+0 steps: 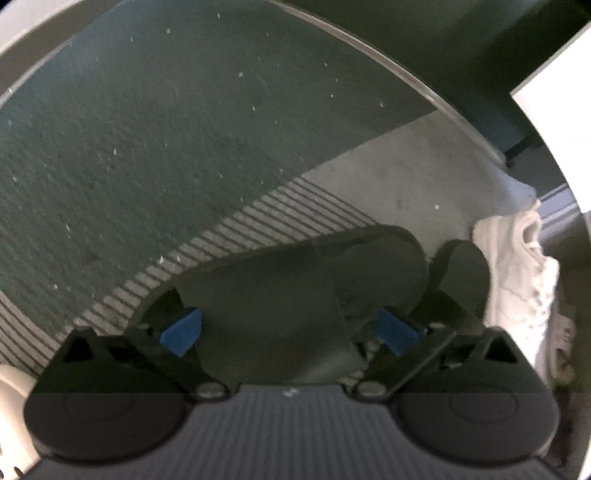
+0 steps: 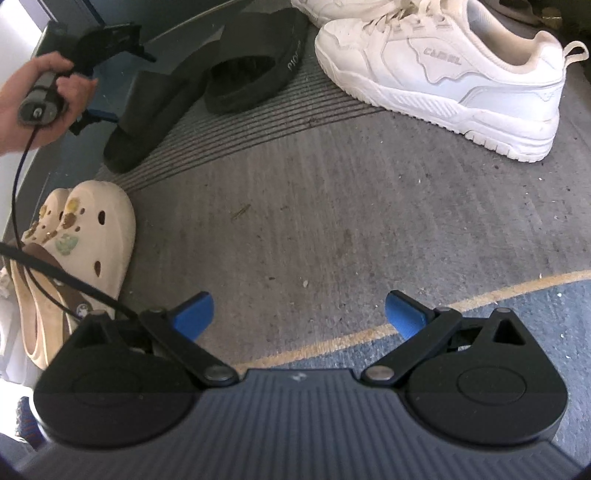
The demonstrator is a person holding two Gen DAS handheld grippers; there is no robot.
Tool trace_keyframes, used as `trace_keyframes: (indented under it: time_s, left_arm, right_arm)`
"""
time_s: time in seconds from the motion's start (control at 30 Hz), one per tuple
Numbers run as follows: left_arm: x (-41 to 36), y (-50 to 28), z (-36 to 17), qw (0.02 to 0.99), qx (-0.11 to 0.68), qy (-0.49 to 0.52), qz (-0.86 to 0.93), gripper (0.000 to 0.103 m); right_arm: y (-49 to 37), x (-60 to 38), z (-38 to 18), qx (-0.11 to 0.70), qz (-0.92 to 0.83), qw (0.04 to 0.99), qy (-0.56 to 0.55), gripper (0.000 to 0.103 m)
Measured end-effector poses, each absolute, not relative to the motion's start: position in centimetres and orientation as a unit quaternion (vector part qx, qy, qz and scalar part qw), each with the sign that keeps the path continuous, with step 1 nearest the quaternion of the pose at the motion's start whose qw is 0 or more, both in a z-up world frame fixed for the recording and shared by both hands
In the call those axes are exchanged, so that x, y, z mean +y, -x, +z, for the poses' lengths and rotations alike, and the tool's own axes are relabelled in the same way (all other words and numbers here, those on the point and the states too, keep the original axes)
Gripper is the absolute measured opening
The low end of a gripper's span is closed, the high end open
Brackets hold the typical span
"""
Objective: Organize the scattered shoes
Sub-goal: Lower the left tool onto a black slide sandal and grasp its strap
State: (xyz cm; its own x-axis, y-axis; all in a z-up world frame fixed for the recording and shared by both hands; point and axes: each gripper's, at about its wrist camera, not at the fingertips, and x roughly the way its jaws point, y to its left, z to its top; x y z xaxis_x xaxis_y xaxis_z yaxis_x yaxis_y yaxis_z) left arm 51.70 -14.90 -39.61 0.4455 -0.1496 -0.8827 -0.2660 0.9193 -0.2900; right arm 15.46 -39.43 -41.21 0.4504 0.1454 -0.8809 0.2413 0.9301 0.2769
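My left gripper points steeply down and stands open astride a black slide, whose dark strap fills the gap; the right pad is clear of it. In the right wrist view a hand holds that gripper over the left black slide, with the second black slide beside it. A white sneaker stands at the upper right, also at the right edge of the left wrist view as white sneaker. My right gripper hangs open over bare grey mat, nothing between its fingers.
Two cream clogs with charms lie at the left, a black cable trailing across them. The grey mat has a ribbed strip near the slides and a yellow line before a blue area. Another white sneaker shows at the top.
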Motion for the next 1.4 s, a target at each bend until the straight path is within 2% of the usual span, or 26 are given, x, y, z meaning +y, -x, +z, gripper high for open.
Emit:
trace_keyframes:
  time_s: [0.07,0.1,0.17,0.2,0.27,0.3,0.4,0.43,0.5,0.57,0.63,0.87,1.1,1.2,1.23,1.27,1.4]
  left_arm:
    - [-15.3,-51.7,-39.3,0.841,0.509,0.176,0.051,0.063]
    - [-15.2,-51.7,-39.1,0.843,0.506,0.173,0.051,0.061]
    - [-15.1,-51.7,-38.6,0.847,0.501,0.174,0.043,0.043]
    - [-14.9,-51.7,-38.3,0.848,0.499,0.177,0.035,0.039]
    - [-14.7,-51.6,-37.6,0.849,0.495,0.182,0.02,0.023]
    - [-14.6,-51.6,-37.2,0.848,0.496,0.185,0.014,0.021]
    - [-14.0,-51.3,-36.8,0.836,0.509,0.205,-0.001,0.022]
    - [-13.8,-51.1,-36.7,0.834,0.511,0.211,-0.003,0.027]
    - [-12.7,-50.4,-36.8,0.822,0.515,0.242,-0.009,0.039]
    - [-11.0,-49.1,-37.3,0.807,0.514,0.29,-0.021,0.074]
    - [-9.3,-47.8,-37.8,0.801,0.5,0.328,-0.033,0.083]
    - [-4.6,-45.0,-41.4,0.782,0.463,0.407,-0.09,0.079]
    - [-4.9,-46.0,-44.4,0.763,0.454,0.445,-0.118,0.079]
    - [-5.3,-46.2,-45.5,0.758,0.455,0.451,-0.121,0.074]
    - [-5.5,-46.3,-46.0,0.753,0.453,0.461,-0.124,0.071]
    - [-5.6,-46.4,-46.5,0.747,0.451,0.471,-0.128,0.063]
    - [-5.6,-46.8,-47.2,0.746,0.438,0.485,-0.13,0.058]
  right_arm:
    - [-15.7,-39.2,-41.3,0.523,-0.027,0.832,-0.182,0.102]
    - [-15.8,-39.2,-41.3,0.523,-0.027,0.832,-0.182,0.102]
    - [-15.8,-39.0,-41.2,0.522,-0.027,0.833,-0.184,0.102]
    - [-15.8,-38.9,-41.1,0.521,-0.027,0.832,-0.186,0.102]
    - [-15.6,-38.7,-41.0,0.521,-0.028,0.832,-0.19,0.102]
    - [-15.5,-38.7,-40.9,0.521,-0.028,0.831,-0.192,0.102]
    - [-15.1,-38.5,-40.7,0.521,-0.03,0.829,-0.198,0.102]
    - [-14.9,-38.4,-40.6,0.52,-0.031,0.829,-0.201,0.102]
    - [-14.6,-38.4,-40.4,0.518,-0.031,0.83,-0.204,0.102]
    - [-14.4,-38.3,-40.2,0.515,-0.029,0.831,-0.206,0.102]
    - [-14.3,-38.2,-40.2,0.514,-0.028,0.832,-0.207,0.102]
    - [-14.1,-38.8,-40.6,0.519,-0.035,0.827,-0.214,0.102]
    - [-14.7,-38.8,-42.0,0.536,-0.037,0.814,-0.219,0.102]
    - [-15.0,-39.1,-42.7,0.545,-0.041,0.806,-0.229,0.102]
    - [-15.0,-39.1,-42.8,0.545,-0.041,0.805,-0.229,0.102]
    - [-15.2,-39.0,-42.8,0.545,-0.037,0.809,-0.219,0.102]
    - [-15.7,-38.3,-42.4,0.533,-0.023,0.826,-0.182,0.102]
